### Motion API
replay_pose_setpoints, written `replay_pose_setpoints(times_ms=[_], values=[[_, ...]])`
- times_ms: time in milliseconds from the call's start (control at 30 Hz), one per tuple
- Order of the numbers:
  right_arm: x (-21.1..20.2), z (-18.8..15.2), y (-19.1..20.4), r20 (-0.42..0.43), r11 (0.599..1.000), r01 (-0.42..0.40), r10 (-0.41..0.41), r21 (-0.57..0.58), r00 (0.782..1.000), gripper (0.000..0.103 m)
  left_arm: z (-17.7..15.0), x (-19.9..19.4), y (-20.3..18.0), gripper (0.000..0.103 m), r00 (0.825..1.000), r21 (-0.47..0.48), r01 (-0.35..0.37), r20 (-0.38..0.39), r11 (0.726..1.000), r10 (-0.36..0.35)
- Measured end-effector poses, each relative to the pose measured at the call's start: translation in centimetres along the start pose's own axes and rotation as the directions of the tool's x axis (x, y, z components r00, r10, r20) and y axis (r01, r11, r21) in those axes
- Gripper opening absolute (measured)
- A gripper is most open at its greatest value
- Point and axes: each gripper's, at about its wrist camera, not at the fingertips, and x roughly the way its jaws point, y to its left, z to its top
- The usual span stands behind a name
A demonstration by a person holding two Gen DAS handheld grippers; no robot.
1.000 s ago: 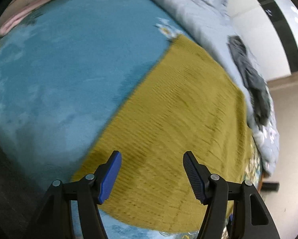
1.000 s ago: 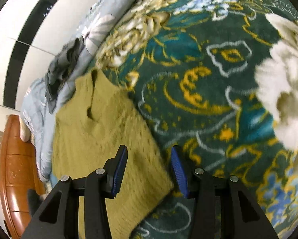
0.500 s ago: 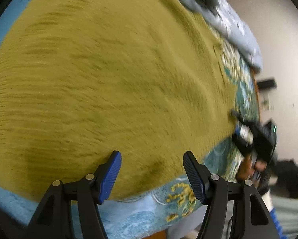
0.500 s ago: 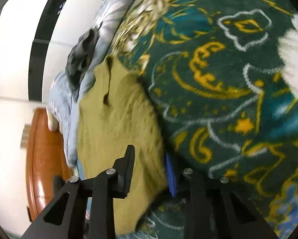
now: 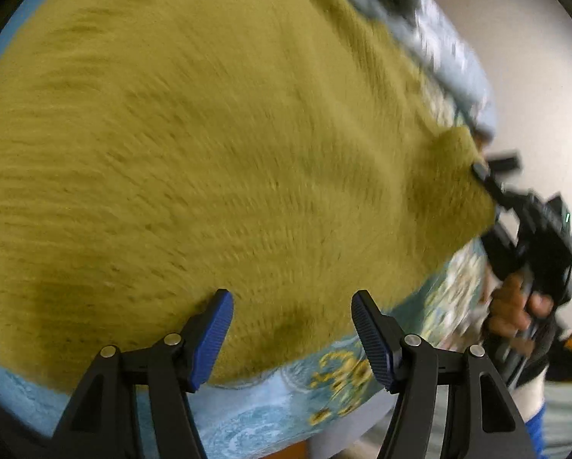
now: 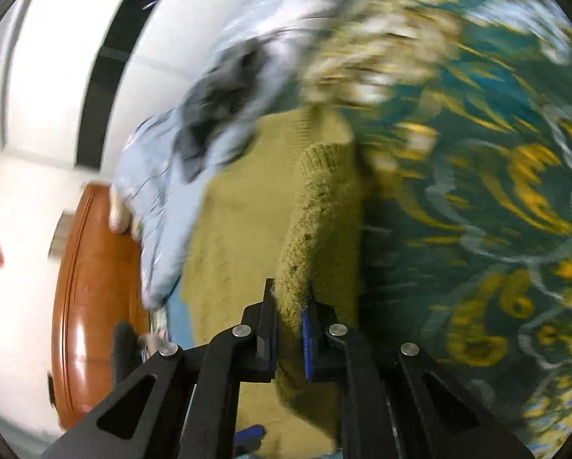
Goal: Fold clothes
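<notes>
An olive-yellow knitted sweater (image 5: 217, 145) lies spread on the bed and fills most of the left wrist view. My left gripper (image 5: 291, 329) is open, its blue pads (image 5: 211, 334) just over the sweater's near edge. My right gripper (image 6: 288, 317) is shut on the sweater's edge (image 6: 316, 214) and lifts it into a raised fold above the bedspread. In the left wrist view the right gripper (image 5: 481, 176) shows at the far right, pinching the sweater's corner, with a hand behind it.
A dark green floral bedspread (image 6: 477, 191) covers the bed. A light blue quilt (image 6: 163, 199) with a dark grey garment (image 6: 217, 99) lies along the wall. A wooden bed end (image 6: 83, 306) stands at the left. Light blue blanket (image 5: 247, 420) shows at the near edge.
My right gripper has closed on the sweater's edge and lifted it. My left gripper has moved over the sweater towards its near edge, still open.
</notes>
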Motion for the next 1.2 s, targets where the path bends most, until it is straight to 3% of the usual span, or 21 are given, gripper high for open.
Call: replay_pose_setpoints(times_ms=[100,200,333,367,400,467,533,700,833,933,1033,1133,1200], values=[[2.4,-0.5,5.5,-0.058,0.991,-0.038,0.031,-0.129,0.998,0.010,1.6,-4.5,3.0,0.068,0.987,-0.094,0.013,0.158,0.995,0.003],[5.6,-3.8,11.1,-0.181,0.953,-0.110,0.060,-0.283,0.982,0.010,2.6,-8.9,6.3,0.068,0.953,-0.195,0.043,0.301,0.980,0.018],[9.9,-9.8,18.1,-0.378,0.847,-0.253,0.067,-0.468,0.923,0.010,2.4,-14.0,10.8,0.068,0.884,-0.313,0.165,0.467,0.935,0.000],[11.1,-11.2,18.5,-0.416,0.836,-0.265,0.049,-0.480,0.908,0.010,2.2,-14.9,11.8,0.068,0.869,-0.330,0.194,0.495,0.924,-0.005],[12.3,-12.6,18.7,-0.450,0.831,-0.271,0.028,-0.485,0.893,0.010,2.0,-15.5,12.5,0.068,0.859,-0.341,0.209,0.512,0.916,-0.005],[14.8,-15.4,19.0,-0.514,0.822,-0.283,-0.015,-0.495,0.857,0.010,1.7,-15.7,13.5,0.068,0.855,-0.362,0.222,0.519,0.906,-0.002],[16.9,-17.6,19.0,-0.560,0.819,-0.285,-0.054,-0.499,0.827,0.010,1.5,-15.5,14.5,0.068,0.866,-0.385,0.235,0.500,0.892,-0.013],[18.8,-20.4,18.7,-0.600,0.816,-0.273,-0.109,-0.509,0.792,0.010,2.2,-13.9,15.5,0.068,0.898,-0.421,0.228,0.440,0.878,-0.022],[17.7,-21.3,19.8,-0.588,0.774,-0.289,-0.131,-0.564,0.798,0.010,2.3,-12.5,16.2,0.068,0.922,-0.462,0.236,0.385,0.855,-0.046],[18.3,-21.7,19.3,-0.566,0.774,-0.237,-0.184,-0.588,0.804,0.010,2.7,-11.0,16.0,0.068,0.943,-0.478,0.223,0.326,0.850,-0.065],[19.5,-22.2,18.5,-0.555,0.784,-0.188,-0.227,-0.592,0.801,0.011,2.9,-10.3,15.4,0.068,0.954,-0.464,0.205,0.290,0.862,-0.070],[19.8,-23.5,18.6,-0.551,0.752,-0.178,-0.280,-0.635,0.786,0.015,2.9,-9.4,15.2,0.068,0.968,-0.470,0.174,0.242,0.865,-0.064],[19.8,-23.6,18.9,-0.563,0.737,-0.185,-0.303,-0.650,0.769,0.025,3.0,-8.7,15.4,0.068,0.976,-0.485,0.161,0.208,0.859,-0.065]])
